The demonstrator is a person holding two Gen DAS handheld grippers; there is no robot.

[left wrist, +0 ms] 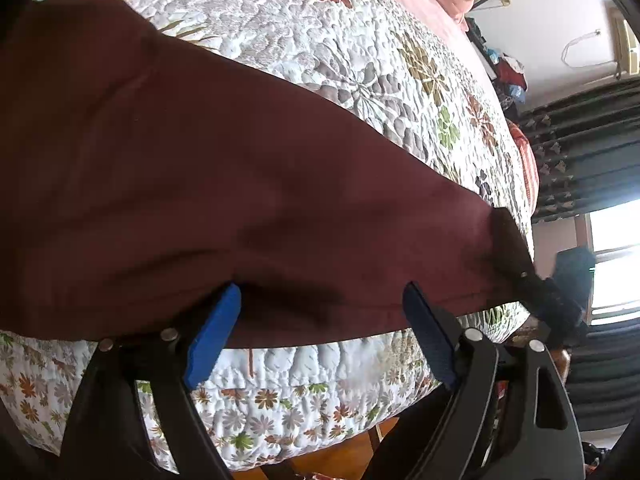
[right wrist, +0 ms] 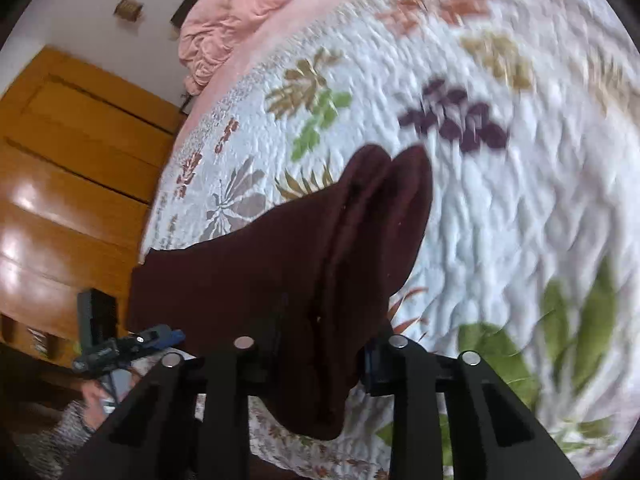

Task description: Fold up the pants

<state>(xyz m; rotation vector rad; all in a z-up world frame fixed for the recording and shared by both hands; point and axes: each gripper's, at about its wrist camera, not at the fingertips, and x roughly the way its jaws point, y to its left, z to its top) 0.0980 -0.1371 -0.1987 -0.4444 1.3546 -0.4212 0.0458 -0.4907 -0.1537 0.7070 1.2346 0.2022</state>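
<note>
Pants (left wrist: pixel 200 168) lie lengthwise on bed (left wrist: pixel 320 40), fold barely begun: right tongs (right wrist: pixel 320 364) clamp bunched end, left tongs (left wrist: pixel 320 336) wide at near hem, cross-folds remaining.

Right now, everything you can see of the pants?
The maroon pants look like soft, matte woven cloth, lying creased across the floral quilt at the bed's near edge. One end is bunched into folds and clamped in the right gripper, drooping below its jaws. The left gripper sits at the hem with jaws open, blue pads touching the fabric edge but not pinching it.
</note>
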